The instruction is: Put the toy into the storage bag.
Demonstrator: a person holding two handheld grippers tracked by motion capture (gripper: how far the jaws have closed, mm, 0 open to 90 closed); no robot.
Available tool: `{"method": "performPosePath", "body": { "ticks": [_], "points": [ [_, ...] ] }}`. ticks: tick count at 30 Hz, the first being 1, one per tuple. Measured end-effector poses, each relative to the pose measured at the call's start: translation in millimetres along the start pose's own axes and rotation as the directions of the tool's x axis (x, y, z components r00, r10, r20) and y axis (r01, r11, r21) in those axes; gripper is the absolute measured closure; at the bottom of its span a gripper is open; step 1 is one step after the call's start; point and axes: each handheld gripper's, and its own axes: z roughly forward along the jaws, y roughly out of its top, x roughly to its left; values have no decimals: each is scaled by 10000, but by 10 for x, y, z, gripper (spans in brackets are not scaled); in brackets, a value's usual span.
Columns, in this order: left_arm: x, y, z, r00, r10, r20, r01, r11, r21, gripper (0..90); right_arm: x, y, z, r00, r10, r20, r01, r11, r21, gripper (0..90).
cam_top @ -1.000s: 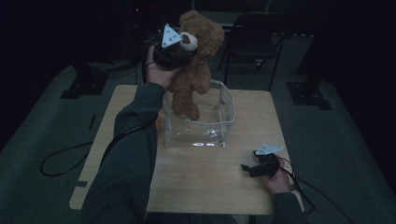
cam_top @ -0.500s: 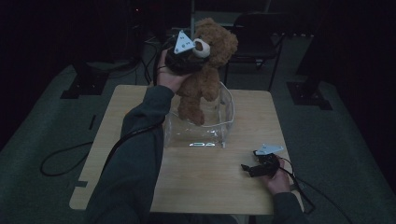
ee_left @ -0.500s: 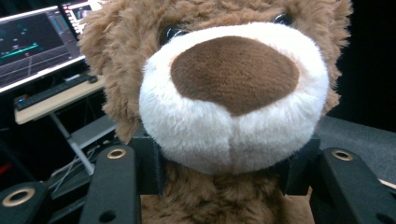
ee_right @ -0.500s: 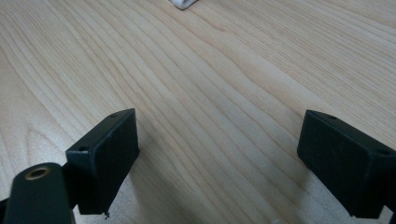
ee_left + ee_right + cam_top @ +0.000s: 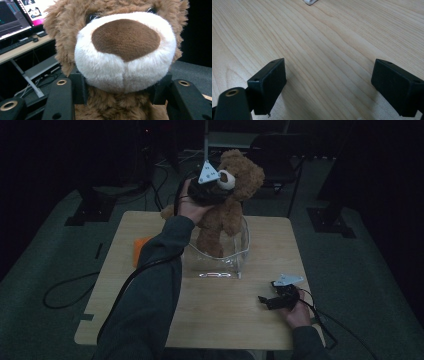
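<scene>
Nearest us, at the near right of the bench [image 5: 220, 320], our right tool [image 5: 275, 301] lies low in a resting hand, and its own view shows what the high view cannot: the jaws spread wide over bare wood grain with nothing between them. Farther off, our left arm stretches forward, the hand raised above the clear container [image 5: 220, 257] at mid-bench. Our left tool [image 5: 212, 195] pinches the teddy bear [image 5: 227, 212] at the neck; its own view shows the pads [image 5: 78, 87] pressed into fur under the white muzzle. The bear hangs upright, legs inside the container. An orange object [image 5: 139, 249] lies left.
</scene>
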Motion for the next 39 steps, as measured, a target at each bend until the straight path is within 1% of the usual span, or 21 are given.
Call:
{"method": "performPosePath", "body": {
  "ticks": [4,9,11,19,23,28,32,35,37,39],
  "points": [
    [-54,-16,59,9998,109,183,-110,9999,86,454,0,0,0,10000,-5,-1,5,10000,-3,120],
    [-129,-20,118,9992,161,363,-163,9998,69,453,0,0,0,10000,8,-2,-8,10000,2,120],
    [-163,-17,135,9986,263,457,-267,9996,84,452,0,0,0,10000,0,-5,0,10000,-3,120],
    [-287,0,194,9970,402,667,-401,9992,-27,448,-1,0,0,10000,-8,3,8,10000,-1,120],
    [-358,27,228,9958,524,744,-521,9986,-72,447,-1,0,1,10000,-11,3,11,10000,-6,120],
    [-435,92,242,9941,687,841,-669,9975,-239,448,-2,0,1,10000,-20,-16,20,10000,-6,119],
    [-475,126,253,9927,649,1020,-614,9974,-371,446,-2,1,2,10000,-23,-14,23,10000,-8,120],
    [-506,107,288,9907,716,1154,-686,9972,-301,443,-2,1,2,10000,-21,-16,21,10000,-8,120],
    [-505,74,319,9908,622,1203,-607,9980,-159,443,-2,1,1,10000,-20,-12,20,10000,-5,120],
    [-481,27,351,9910,353,1290,-346,9994,-77,443,-2,0,1,10000,-23,-15,23,10000,-5,120]
  ]
}}
